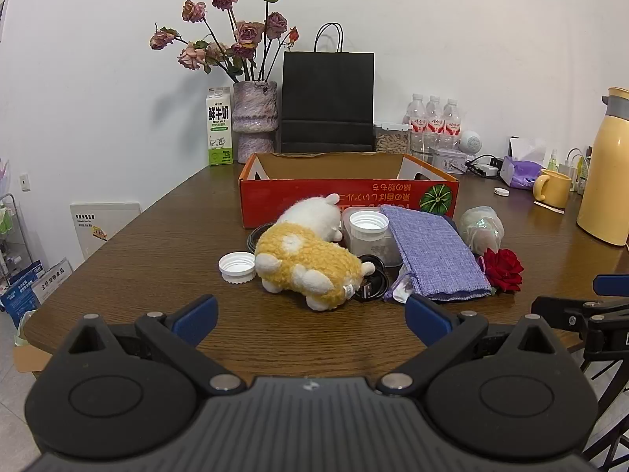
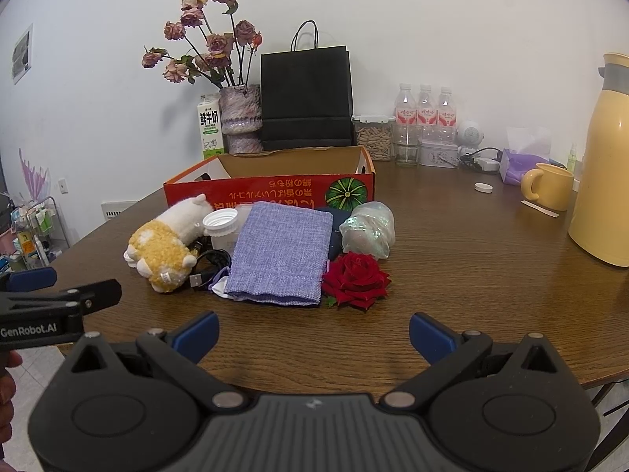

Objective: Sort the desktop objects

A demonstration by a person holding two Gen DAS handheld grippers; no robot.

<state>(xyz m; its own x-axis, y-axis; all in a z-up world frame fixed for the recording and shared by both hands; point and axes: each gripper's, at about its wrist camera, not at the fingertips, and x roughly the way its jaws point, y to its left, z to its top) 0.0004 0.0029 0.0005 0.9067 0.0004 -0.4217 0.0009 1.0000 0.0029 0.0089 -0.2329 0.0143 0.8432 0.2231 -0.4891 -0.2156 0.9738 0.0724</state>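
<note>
A red cardboard box stands open on the brown table. In front of it lie a yellow and white plush toy, a white lid, a white open jar, a black cable, a purple cloth pouch, a red rose and a clear wrapped bundle. My left gripper is open and empty, near the table's front edge, facing the plush toy. My right gripper is open and empty, facing the pouch and rose.
At the back stand a milk carton, a vase of dried roses, a black paper bag, water bottles and a snack jar. A yellow thermos, yellow mug and tissue pack are at the right.
</note>
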